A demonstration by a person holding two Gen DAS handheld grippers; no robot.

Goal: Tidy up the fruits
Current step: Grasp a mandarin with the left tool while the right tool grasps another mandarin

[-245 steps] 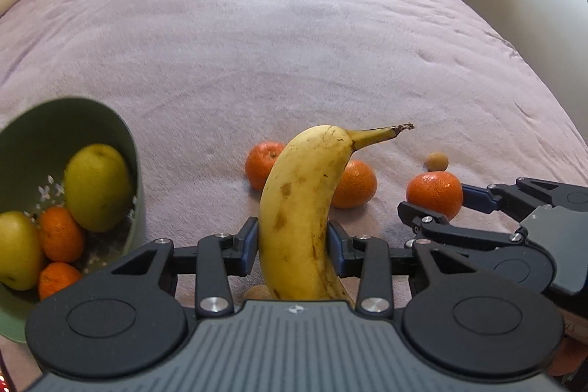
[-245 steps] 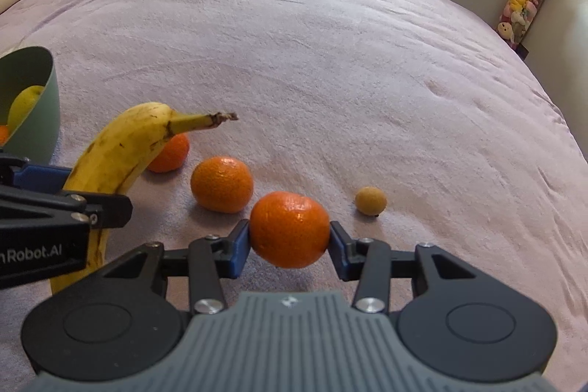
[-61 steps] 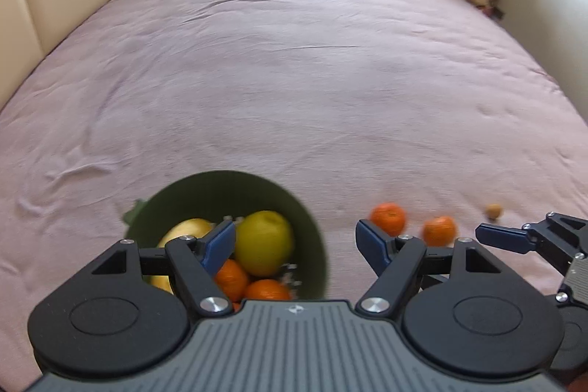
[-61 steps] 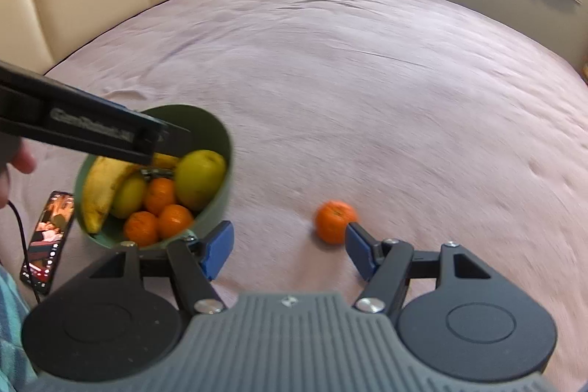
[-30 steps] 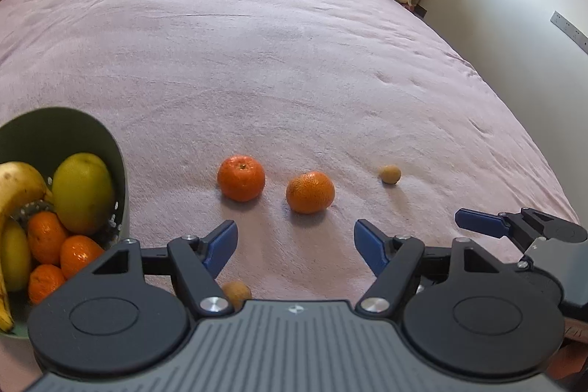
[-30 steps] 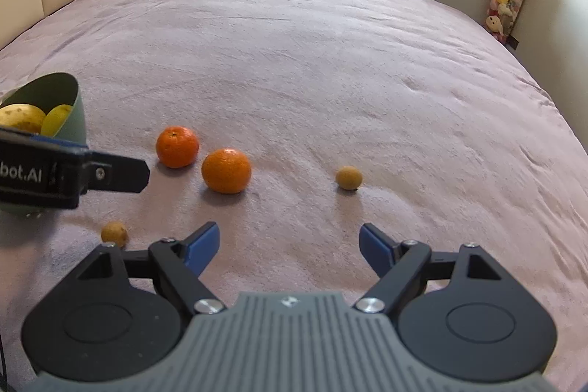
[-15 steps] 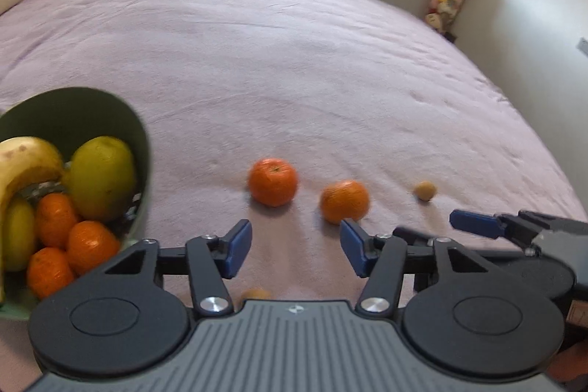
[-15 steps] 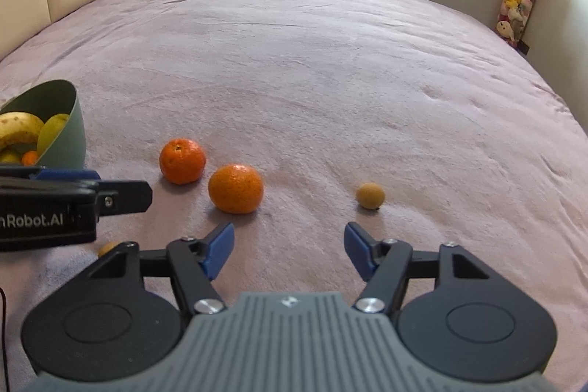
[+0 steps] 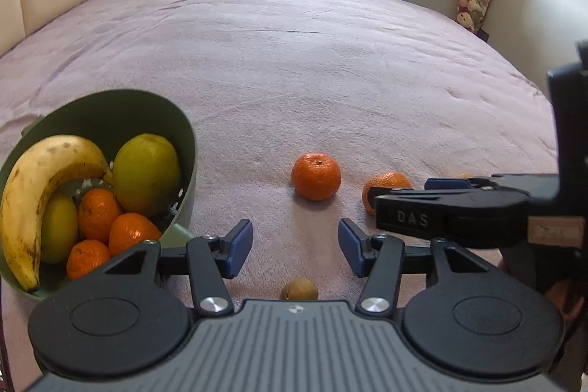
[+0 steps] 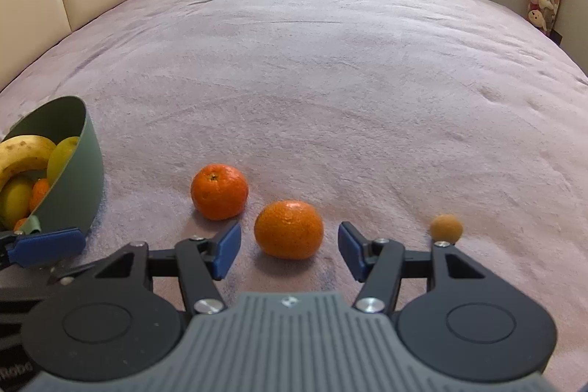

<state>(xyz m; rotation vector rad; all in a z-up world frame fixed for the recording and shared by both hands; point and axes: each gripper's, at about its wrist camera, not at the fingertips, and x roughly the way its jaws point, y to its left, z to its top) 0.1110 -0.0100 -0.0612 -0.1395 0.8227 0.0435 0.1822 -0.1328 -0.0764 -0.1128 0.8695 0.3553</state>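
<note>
Already most of the fruit sat in the green bowl (image 9: 185, 149) at the far left of the bed: a banana (image 9: 33, 186) curved along its near wall, a large yellow-green citrus (image 9: 146, 168) beside it, a smaller yellow fruit (image 9: 58, 226) under the banana, and at least three mandarins (image 9: 128, 234) heaped toward the front. Next to the right, the left gripper (image 9: 296, 247) hovered with its blue pads apart and nothing between them, above a small brown fruit (image 9: 299, 289) that lay just in front of its body and partly hidden by it. Further right on the pink bedspread (image 10: 330, 61), one loose mandarin (image 10: 219, 191) rested well apart from the bowl, and a second loose mandarin (image 10: 289, 229) lay just beside it. The right gripper (image 10: 289, 250) was also spread and empty, its fingers flanking that second mandarin without touching it, so that fruit looked like the likely next pick. At the far right a small tan fruit (image 10: 446, 227) sat alone, close to the right gripper's outer finger. By my judgement the job was past halfway: the bowl held the bulk, while four pieces, two mandarins and two little round fruits, remained on the bed to be carried over.
</note>
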